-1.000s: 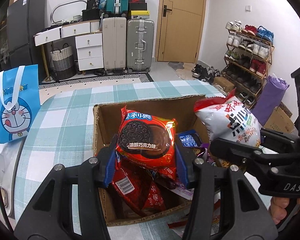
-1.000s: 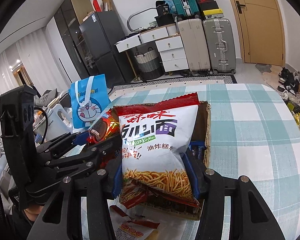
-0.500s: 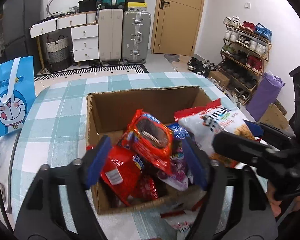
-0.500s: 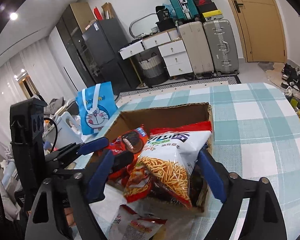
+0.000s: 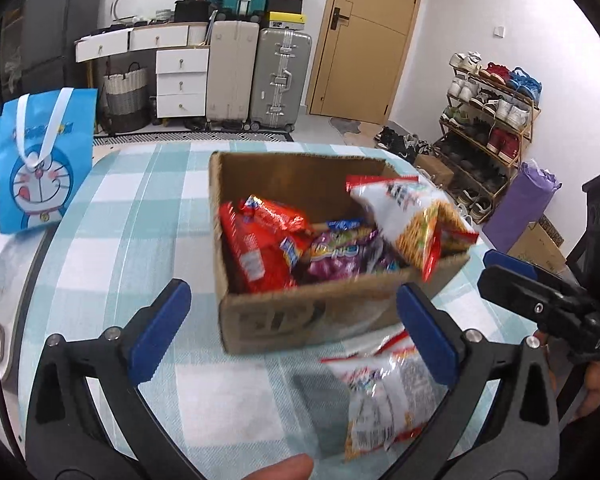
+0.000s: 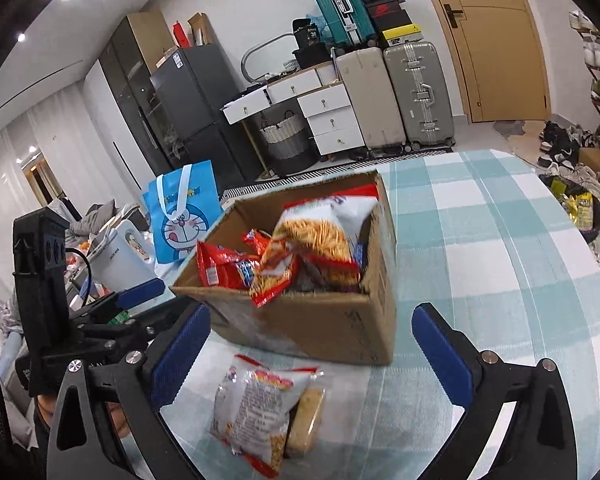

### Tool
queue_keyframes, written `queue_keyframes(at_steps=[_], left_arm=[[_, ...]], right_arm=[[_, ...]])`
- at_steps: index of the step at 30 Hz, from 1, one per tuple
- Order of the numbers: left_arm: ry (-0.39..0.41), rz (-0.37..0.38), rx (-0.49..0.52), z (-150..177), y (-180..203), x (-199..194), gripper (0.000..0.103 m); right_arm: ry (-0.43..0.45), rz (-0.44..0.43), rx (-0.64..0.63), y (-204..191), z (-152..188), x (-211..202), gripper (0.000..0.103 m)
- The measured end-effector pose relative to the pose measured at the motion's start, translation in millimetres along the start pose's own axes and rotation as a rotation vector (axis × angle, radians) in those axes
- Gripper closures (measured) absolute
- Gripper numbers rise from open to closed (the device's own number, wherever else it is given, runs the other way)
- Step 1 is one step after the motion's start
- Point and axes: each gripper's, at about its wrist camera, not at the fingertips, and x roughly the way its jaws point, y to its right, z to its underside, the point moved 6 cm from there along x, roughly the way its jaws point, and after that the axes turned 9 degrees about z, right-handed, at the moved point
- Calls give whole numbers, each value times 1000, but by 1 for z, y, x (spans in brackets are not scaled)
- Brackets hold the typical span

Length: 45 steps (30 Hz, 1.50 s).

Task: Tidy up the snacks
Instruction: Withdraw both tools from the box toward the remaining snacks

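On table, mid: box [image 5: 300, 316] open-topped, crammed with snacks.
Noodle bag [image 5: 412, 220]: at box's right side, tilted over its rim.
Loose packet [image 6: 260, 408]: on cloth by box's near wall.
Left gripper [image 5: 296, 336]: jaws just swung wide, nothing held.
Right gripper [image 6: 312, 352]: jaws just swung wide, nothing held.

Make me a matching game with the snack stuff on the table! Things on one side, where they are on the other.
Things:
1. noodle snack bag
2. clear snack packet
3. blue cartoon bag
4. cardboard box

Places:
A. standing left of the box
B. lying on the cloth in front of the box
C. on top of the pile in the box
D. on the checked cloth, holding snacks

Pairs: 1-C, 2-B, 3-A, 4-D
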Motion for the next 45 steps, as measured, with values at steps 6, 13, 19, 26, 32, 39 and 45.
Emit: queue_keyframes(at_steps=[6, 13, 19, 26, 32, 39, 45], left_arm=[[-16, -45, 4, 29, -8, -17, 0], [-37, -71, 22, 55, -7, -19, 0], [-73, -86, 71, 67, -1, -8, 0], [-102, -80, 84, 77, 5, 0, 0], [-106, -82, 85, 79, 5, 1, 0], [-119, -77, 79, 81, 3, 4, 0], [-125, -77, 79, 81, 0, 5, 0]], right_arm=[[-53, 12, 21, 5, 25, 3, 1], [-87, 21, -7, 3, 44, 4, 1], [-101, 23, -29, -1, 47, 8, 1], [-126, 64, -41, 2, 52, 13, 1], [-155, 143, -86, 5, 58, 24, 1], [-181, 162, -90, 8, 63, 32, 1], [-185, 157, -97, 7, 64, 31, 1]])
